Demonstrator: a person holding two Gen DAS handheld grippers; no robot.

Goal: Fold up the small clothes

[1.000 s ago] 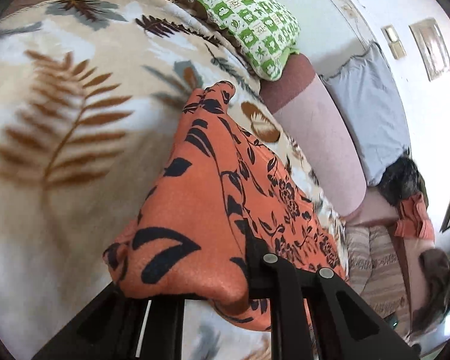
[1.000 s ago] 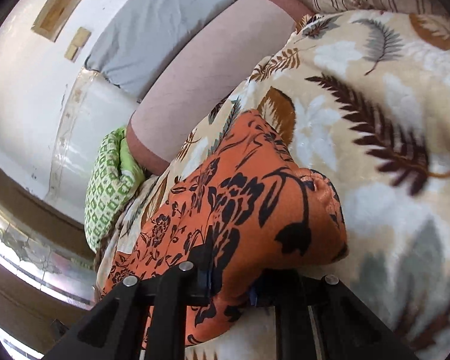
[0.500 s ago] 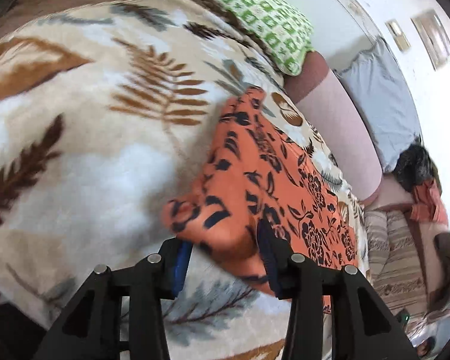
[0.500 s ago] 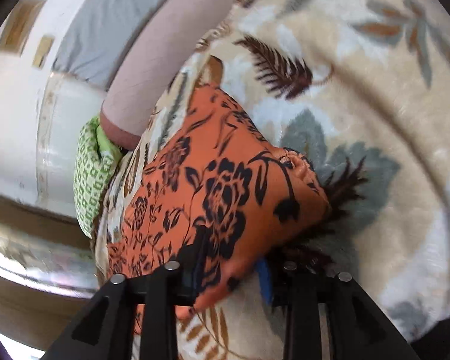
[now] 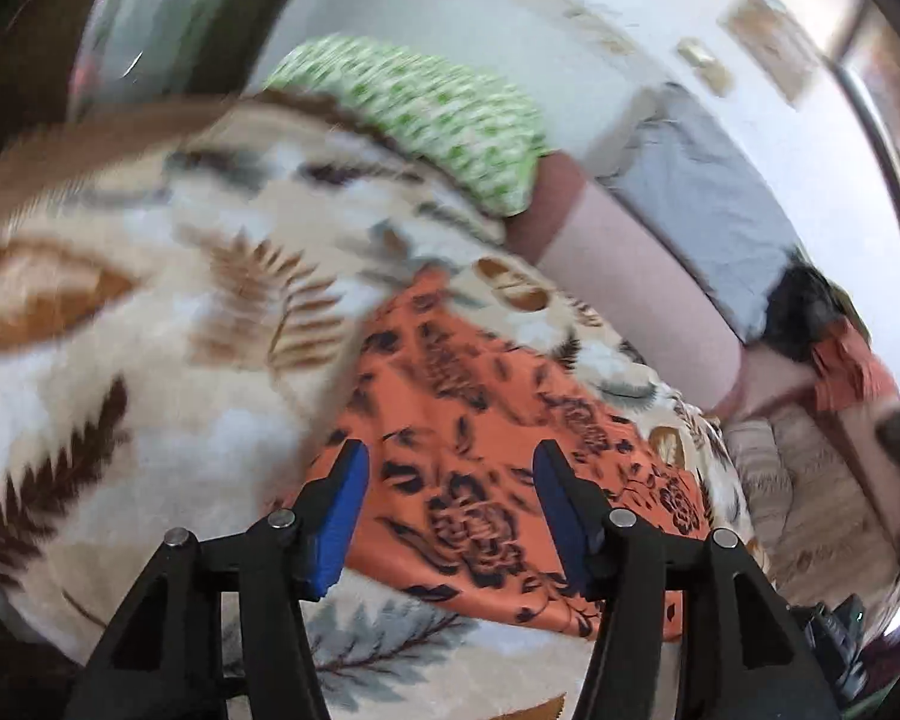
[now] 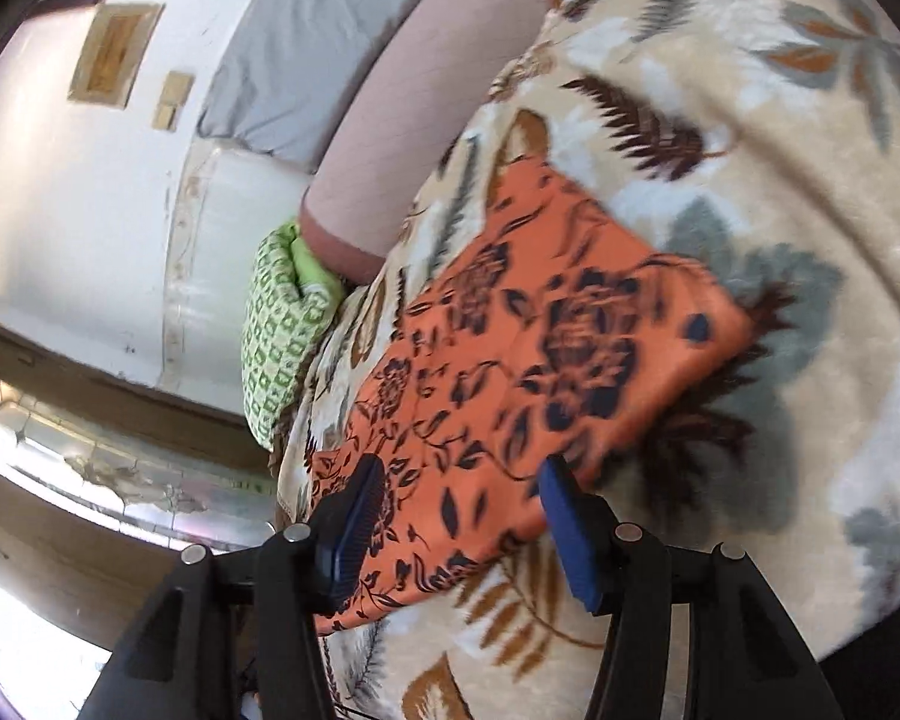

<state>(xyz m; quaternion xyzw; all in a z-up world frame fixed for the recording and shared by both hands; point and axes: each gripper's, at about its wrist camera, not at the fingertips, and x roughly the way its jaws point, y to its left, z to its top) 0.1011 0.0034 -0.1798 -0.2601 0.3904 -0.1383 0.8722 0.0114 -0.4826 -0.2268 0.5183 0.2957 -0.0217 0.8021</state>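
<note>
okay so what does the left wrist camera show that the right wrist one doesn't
Only the left wrist view shows the dark and orange clothes heap at the bolster's far end and striped bedding. Only the right wrist view shows the wooden bed frame. Both show the orange garment lying flat on the leaf blanket, the green pillow, pink bolster, and an open gripper: left, right.

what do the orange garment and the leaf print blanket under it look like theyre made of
Orange garment: looks like thin woven fabric, matte, with a printed black floral pattern; it lies flat with crisp folded edges.
Leaf-print blanket: probably plush fleece; its surface looks fuzzy and soft, and the leaf outlines are feathery. Motion blur leaves both uncertain.
</note>
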